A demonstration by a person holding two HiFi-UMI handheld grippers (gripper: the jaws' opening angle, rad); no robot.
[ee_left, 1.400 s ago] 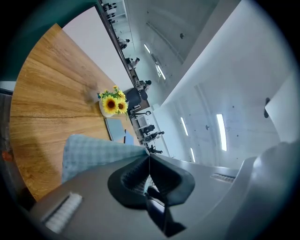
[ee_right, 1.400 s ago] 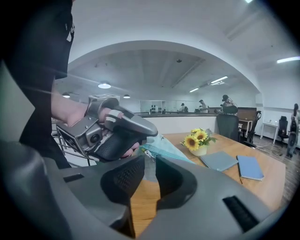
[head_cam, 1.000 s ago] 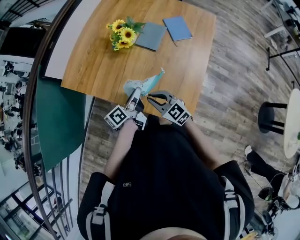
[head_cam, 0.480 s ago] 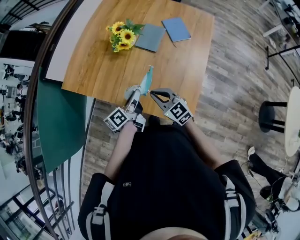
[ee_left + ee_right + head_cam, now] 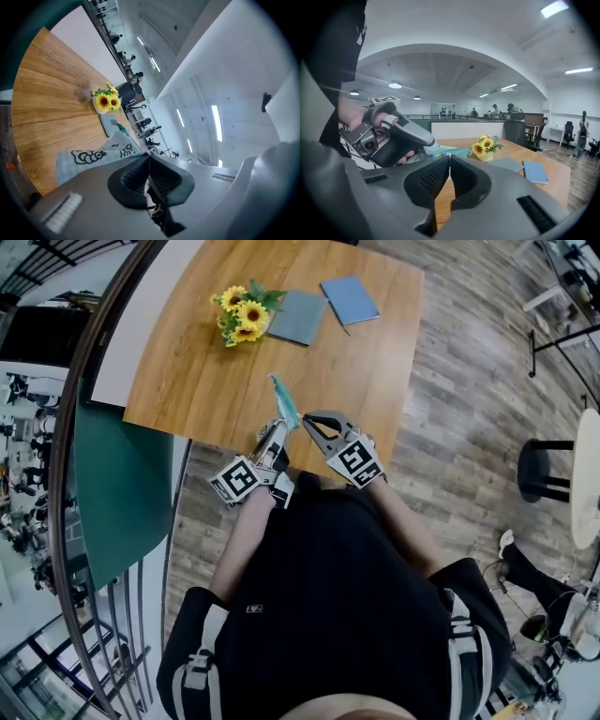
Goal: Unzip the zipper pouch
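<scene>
The zipper pouch (image 5: 283,402) is pale teal with black cartoon prints. It stands lifted off the wooden table (image 5: 187,371) near its front edge, pointing up and away from me. My left gripper (image 5: 278,429) is shut on its lower corner; in the left gripper view the printed fabric (image 5: 93,157) spreads out from between the closed jaws (image 5: 149,157). My right gripper (image 5: 307,418) is just right of the pouch with its jaws together. In the right gripper view the pouch (image 5: 449,151) lies right at the shut tips (image 5: 450,158); no zipper pull can be made out there.
At the back of the table are a bunch of sunflowers (image 5: 239,315), a grey notebook (image 5: 300,317) and a blue notebook (image 5: 350,299). A green panel (image 5: 117,484) runs along the left. A black stool (image 5: 539,470) stands on the wood floor at right.
The pouch swung from lying tilted to the right to standing up, pointing up-left. The right gripper's jaws came together and both grippers shifted slightly toward the table.
</scene>
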